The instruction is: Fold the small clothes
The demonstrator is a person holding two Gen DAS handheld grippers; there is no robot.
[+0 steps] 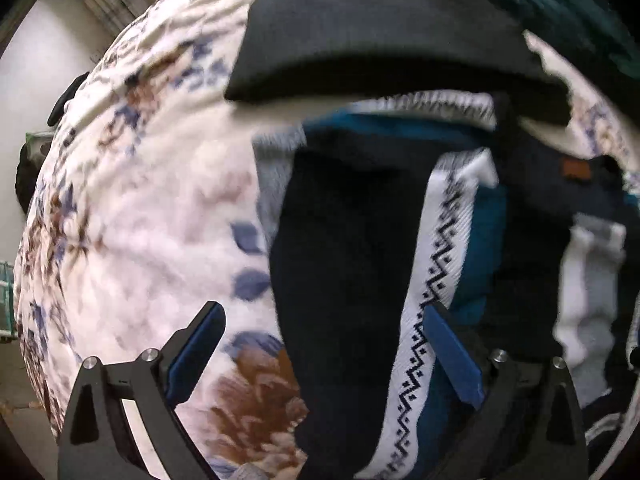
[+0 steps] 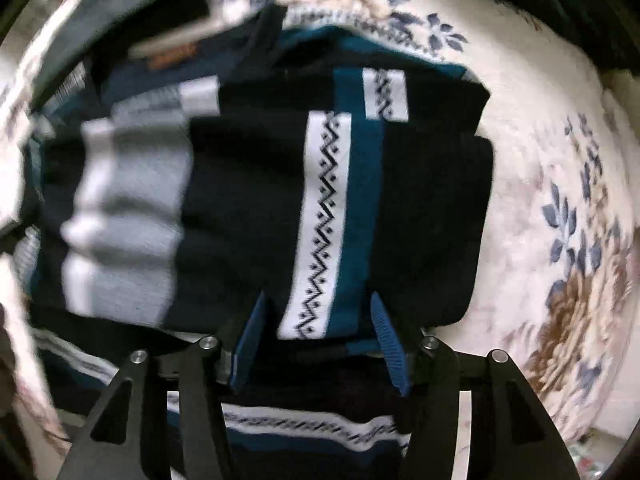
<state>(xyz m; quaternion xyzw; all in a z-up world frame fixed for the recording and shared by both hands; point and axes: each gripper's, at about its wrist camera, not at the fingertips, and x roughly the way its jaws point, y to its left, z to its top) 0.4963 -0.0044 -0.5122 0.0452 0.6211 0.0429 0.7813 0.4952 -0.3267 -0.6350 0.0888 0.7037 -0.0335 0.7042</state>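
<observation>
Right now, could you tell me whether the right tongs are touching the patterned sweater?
Cannot tell. In the right wrist view the right tongs stand open around the patterned sweater edge, but motion blur hides any contact or gap.

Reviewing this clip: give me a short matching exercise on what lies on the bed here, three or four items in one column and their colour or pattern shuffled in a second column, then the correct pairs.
Items
1. bedspread
2. band on the dark sweater
3. small patch
4. fingers of the left gripper

Descriptions
A. blue
B. white with a dark zigzag
C. pale with blue and brown flowers
D. brown, on dark fabric

Pairs: 1-C, 2-B, 3-D, 4-A
</observation>
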